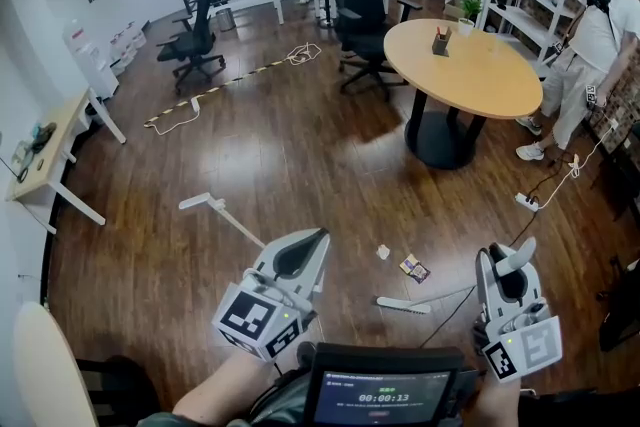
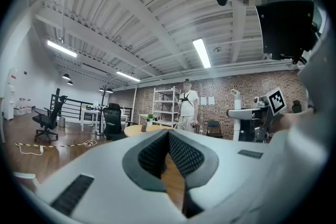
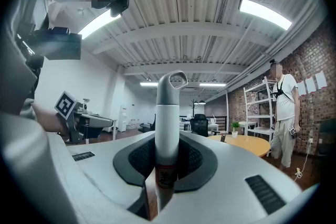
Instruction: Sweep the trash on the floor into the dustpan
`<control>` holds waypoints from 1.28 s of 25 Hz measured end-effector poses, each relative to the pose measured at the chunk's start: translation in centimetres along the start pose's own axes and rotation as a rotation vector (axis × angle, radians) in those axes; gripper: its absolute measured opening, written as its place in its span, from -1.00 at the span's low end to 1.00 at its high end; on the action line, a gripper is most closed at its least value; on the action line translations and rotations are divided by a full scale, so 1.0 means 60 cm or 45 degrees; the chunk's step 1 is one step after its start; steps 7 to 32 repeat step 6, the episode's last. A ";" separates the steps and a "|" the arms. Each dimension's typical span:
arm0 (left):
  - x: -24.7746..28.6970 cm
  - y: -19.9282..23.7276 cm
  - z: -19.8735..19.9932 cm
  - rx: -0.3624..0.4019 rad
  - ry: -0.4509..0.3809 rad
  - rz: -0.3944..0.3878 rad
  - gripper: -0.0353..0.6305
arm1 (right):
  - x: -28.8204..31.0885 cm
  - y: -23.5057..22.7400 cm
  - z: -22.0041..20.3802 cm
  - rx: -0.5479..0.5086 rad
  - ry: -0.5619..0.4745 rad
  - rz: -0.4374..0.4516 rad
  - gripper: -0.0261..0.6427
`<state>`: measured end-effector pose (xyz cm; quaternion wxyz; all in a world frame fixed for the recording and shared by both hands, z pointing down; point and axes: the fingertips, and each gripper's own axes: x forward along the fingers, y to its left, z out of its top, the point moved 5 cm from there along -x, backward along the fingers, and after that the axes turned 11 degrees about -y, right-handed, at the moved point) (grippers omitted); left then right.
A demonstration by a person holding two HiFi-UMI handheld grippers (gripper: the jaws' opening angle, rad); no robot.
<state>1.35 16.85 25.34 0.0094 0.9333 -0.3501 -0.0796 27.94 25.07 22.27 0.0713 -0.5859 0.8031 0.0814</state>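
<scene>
In the head view my left gripper [image 1: 315, 245] is shut and holds nothing; its pads meet at the tip in the left gripper view [image 2: 168, 136]. My right gripper [image 1: 503, 267] is shut on the grey-white broom handle [image 3: 169, 113], which stands upright between the jaws and ends in a loop. The white broom head [image 1: 403, 305] lies on the floor between the two grippers. A crumpled white paper [image 1: 383, 252] and a colourful wrapper [image 1: 414, 268] lie just beyond it. The white long-handled dustpan [image 1: 196, 202] rests on the floor ahead of my left gripper.
A round wooden table [image 1: 470, 65] stands at the back right, with black office chairs [image 1: 360, 5] behind it. A person [image 1: 598, 40] stands at the far right, near a power strip and cables [image 1: 527, 202]. A white desk [image 1: 50, 155] lines the left wall.
</scene>
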 end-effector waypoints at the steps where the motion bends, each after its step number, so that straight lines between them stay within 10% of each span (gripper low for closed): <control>1: 0.004 -0.003 -0.006 0.001 0.002 -0.001 -0.82 | -0.001 -0.004 -0.006 0.002 0.000 0.003 -0.68; 32: 0.019 -0.018 -0.028 -0.002 0.005 -0.016 -0.82 | -0.005 -0.016 -0.026 0.012 0.002 0.009 -0.68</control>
